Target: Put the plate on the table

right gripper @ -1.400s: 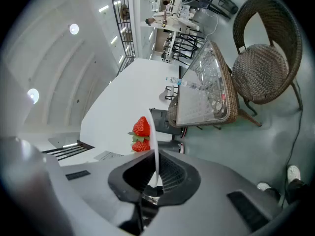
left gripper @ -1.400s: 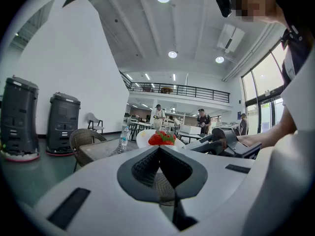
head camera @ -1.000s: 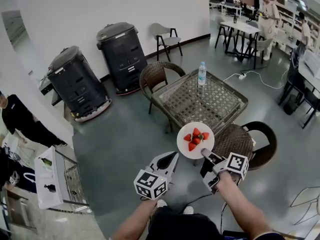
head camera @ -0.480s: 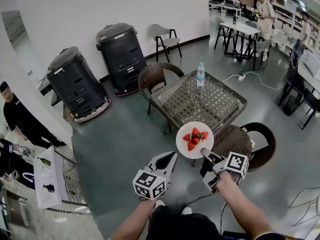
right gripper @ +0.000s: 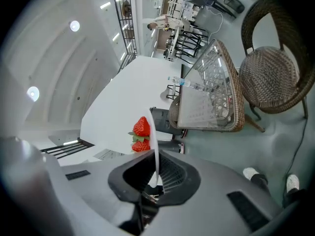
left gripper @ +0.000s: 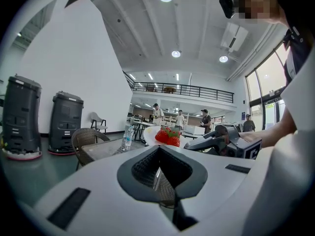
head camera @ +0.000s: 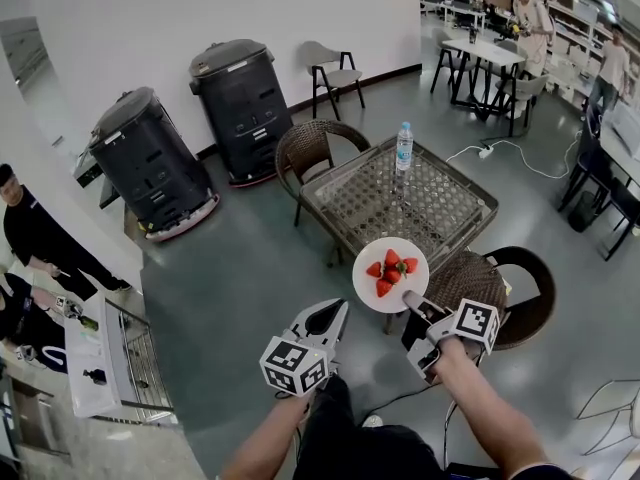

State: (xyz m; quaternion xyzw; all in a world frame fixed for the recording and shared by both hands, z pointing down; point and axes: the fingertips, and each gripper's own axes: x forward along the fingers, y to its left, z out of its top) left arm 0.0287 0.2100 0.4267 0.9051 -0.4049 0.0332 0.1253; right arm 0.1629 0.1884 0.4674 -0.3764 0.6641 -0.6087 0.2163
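Firmly, right tongs grip the strawberry plate by its near rim; desk lies ahead, upper-centre; left tongs seemingly closed, empty.

My left gripper and right gripper have pale grey shells with dark, textured jaw pads. Toward 6 o'clock from the jaws, the left cube and right cube carry black-and-white square markers. At 6 o'clock my clothing is dark; one shoe is white.

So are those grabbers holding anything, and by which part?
The right gripper pinches the white plate by its near rim, strawberries on it. The left gripper is shut on nothing.
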